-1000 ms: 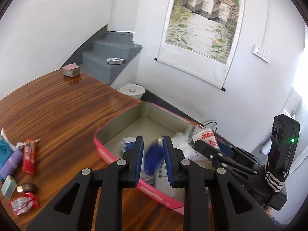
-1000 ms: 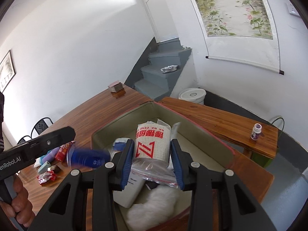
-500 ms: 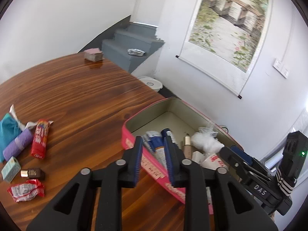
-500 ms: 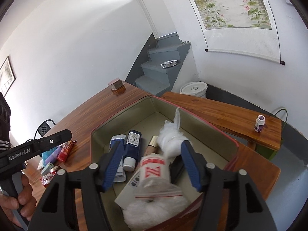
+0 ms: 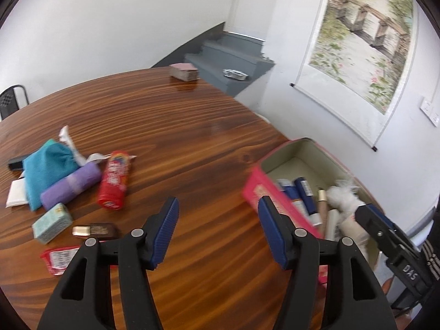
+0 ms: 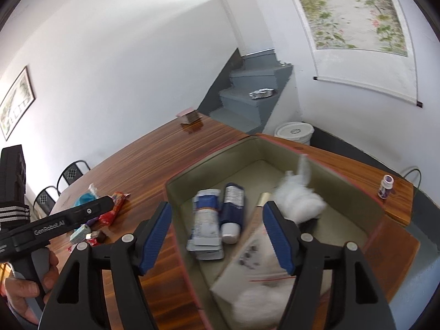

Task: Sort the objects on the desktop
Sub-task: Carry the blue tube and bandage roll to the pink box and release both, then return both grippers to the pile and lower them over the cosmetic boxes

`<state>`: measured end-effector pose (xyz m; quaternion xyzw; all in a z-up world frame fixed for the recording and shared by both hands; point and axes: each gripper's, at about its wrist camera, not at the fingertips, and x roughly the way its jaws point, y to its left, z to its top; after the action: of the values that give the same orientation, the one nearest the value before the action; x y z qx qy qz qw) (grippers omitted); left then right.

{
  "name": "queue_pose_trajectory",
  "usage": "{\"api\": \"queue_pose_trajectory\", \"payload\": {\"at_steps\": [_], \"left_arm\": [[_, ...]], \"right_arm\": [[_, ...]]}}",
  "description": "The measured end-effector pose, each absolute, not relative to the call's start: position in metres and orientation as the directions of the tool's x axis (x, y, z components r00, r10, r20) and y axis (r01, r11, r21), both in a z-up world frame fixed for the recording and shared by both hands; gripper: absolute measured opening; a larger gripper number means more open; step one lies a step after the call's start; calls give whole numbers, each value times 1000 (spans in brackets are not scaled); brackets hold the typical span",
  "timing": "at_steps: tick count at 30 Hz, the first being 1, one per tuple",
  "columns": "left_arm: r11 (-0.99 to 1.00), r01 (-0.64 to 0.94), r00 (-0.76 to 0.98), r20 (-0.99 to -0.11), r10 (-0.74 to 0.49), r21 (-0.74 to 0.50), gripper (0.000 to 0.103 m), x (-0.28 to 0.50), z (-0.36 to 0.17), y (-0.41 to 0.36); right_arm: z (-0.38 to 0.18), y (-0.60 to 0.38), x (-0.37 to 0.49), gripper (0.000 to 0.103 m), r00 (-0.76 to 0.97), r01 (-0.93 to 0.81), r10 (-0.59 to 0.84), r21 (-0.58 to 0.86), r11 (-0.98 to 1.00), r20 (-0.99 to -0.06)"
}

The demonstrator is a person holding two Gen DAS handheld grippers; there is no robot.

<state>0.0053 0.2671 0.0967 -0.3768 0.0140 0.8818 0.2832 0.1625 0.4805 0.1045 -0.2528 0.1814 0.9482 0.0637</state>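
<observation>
We hold two black grippers with blue ribbed pads over a round, dark-grained wooden table (image 5: 192, 126). Our left gripper (image 5: 218, 233) is spreading its jaws above bare wood, nothing between them. Our right gripper (image 6: 217, 236) is also widening, empty, above a pink rectangular tin with a beige lining (image 6: 214, 162) at the table's right edge. Inside lie white and blue tubes (image 6: 220, 214), white cotton wadding (image 6: 297, 198) and a clear plastic bag (image 6: 253, 280). Near the left edge lie a red snack tube (image 5: 114, 184), a purple roll (image 5: 70, 187) and a teal cloth pouch (image 5: 46, 167).
</observation>
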Motion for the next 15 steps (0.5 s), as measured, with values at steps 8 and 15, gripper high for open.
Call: {"api": "queue_pose_trajectory", "payload": {"at_steps": [8,15], "left_arm": [[-907,-394,-608,-697,381,-152,64,-19,80,201],[-948,-303,-622,-734,271,-93,64,-45,58,136]], "right_arm": [[102,438,143,73,-854,-116,-63,306,-945,-517],[100,393,121,74,-836,-21,-144,293,-956,-530]]}}
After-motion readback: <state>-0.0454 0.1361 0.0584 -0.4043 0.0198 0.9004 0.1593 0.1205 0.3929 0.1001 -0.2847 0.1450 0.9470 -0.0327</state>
